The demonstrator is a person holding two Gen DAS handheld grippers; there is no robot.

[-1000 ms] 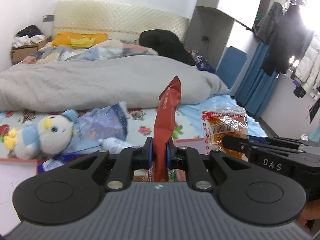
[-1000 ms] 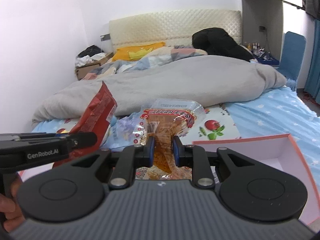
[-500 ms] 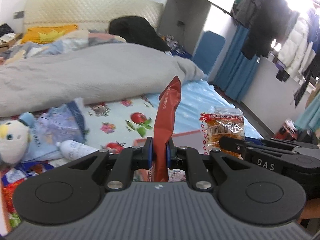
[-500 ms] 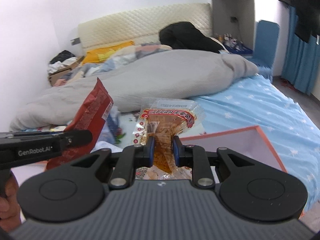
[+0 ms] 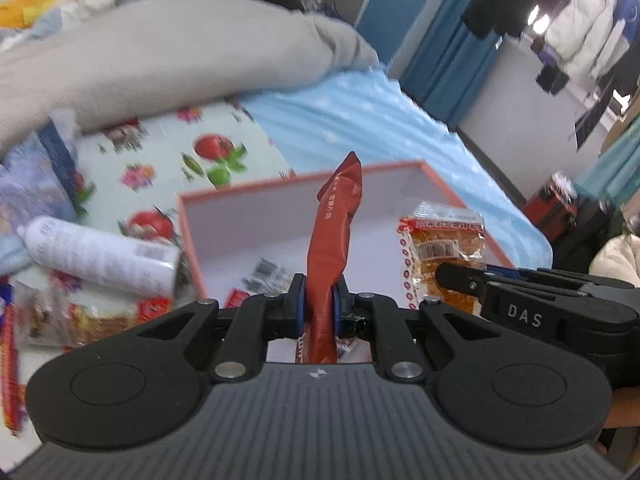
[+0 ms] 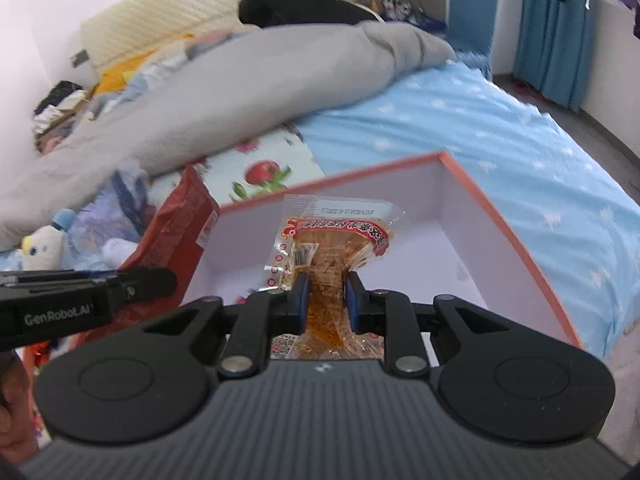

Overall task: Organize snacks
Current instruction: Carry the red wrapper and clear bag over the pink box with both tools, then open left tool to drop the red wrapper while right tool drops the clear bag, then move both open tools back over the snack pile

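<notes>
My left gripper (image 5: 319, 304) is shut on a red snack packet (image 5: 334, 236), held upright above a white box with an orange rim (image 5: 224, 224). My right gripper (image 6: 325, 300) is shut on a clear orange snack packet (image 6: 334, 240), held above the same box (image 6: 500, 216). The orange packet also shows in the left wrist view (image 5: 442, 252), and the red packet in the right wrist view (image 6: 176, 228). Small packets (image 5: 264, 272) lie on the box floor.
The box sits on a bed with a fruit-print sheet (image 5: 168, 160) and a blue star sheet (image 6: 480, 120). A white bottle (image 5: 96, 256), more snack packets (image 5: 80, 320), a plush toy (image 6: 44, 244) and a grey duvet (image 6: 200, 112) lie to the left.
Both grippers have swung right and tipped down, bringing their packets over the open box. The plush toy has left the left wrist view.
</notes>
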